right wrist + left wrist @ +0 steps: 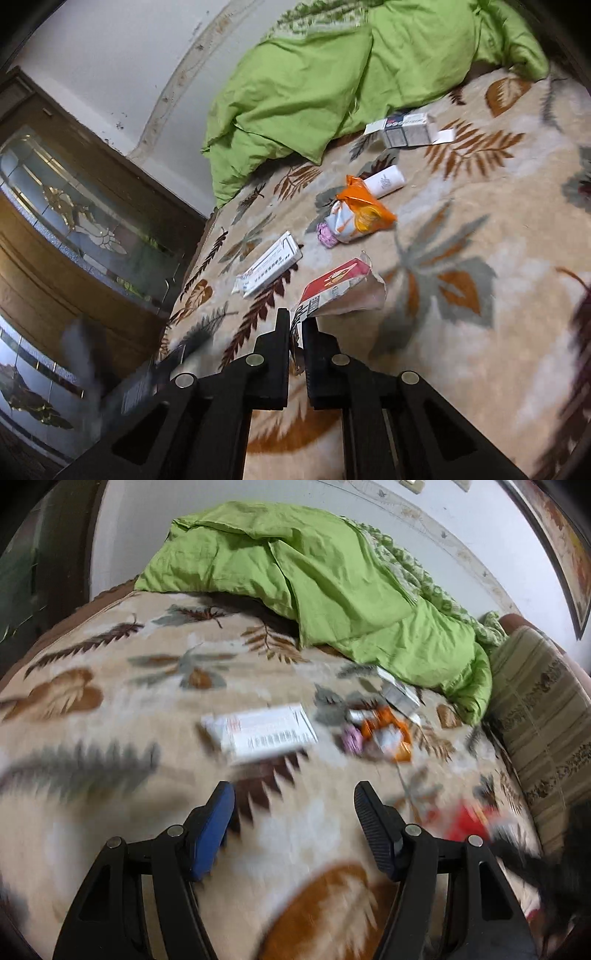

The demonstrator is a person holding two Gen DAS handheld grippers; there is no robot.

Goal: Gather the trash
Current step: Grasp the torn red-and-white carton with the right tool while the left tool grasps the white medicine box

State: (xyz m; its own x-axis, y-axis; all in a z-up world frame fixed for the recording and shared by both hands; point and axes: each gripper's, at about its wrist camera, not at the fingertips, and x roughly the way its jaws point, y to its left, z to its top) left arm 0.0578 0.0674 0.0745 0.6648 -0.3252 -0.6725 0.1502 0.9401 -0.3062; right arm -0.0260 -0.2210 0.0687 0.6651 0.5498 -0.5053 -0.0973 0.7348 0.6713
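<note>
The right gripper (295, 325) has its jaws pinched nearly together on the near edge of a torn red-and-white paper packet (338, 286), which juts from the fingertips toward one o'clock in the right wrist view, its long axis running from the grip up toward the ragged open end. It looks lifted clear of the leaf-patterned beige blanket (480, 369), though I cannot be sure.

The left gripper (295, 794) holds nothing, its blue-padded fingers (216, 830) standing at a middling spread above the blanket. From them, a long white cardboard box with a barcode (260, 733) lies just ahead at twelve o'clock, its long axis running from nine to three, square across the line of the fingers. The left hand is the nearer one to it and the free one, so I judge this box the likely next pick; the jaws would straddle its narrow width without turning.

Counted on the blanket besides the held packet: one long white box, one orange-and-white crumpled plastic wrapper (364, 214), one small pink crumpled wad (328, 232) touching it, one white tube (386, 181), and one grey-and-white open carton (406, 131) beside the green duvet (303, 96). Five pieces lie uncollected.
</note>
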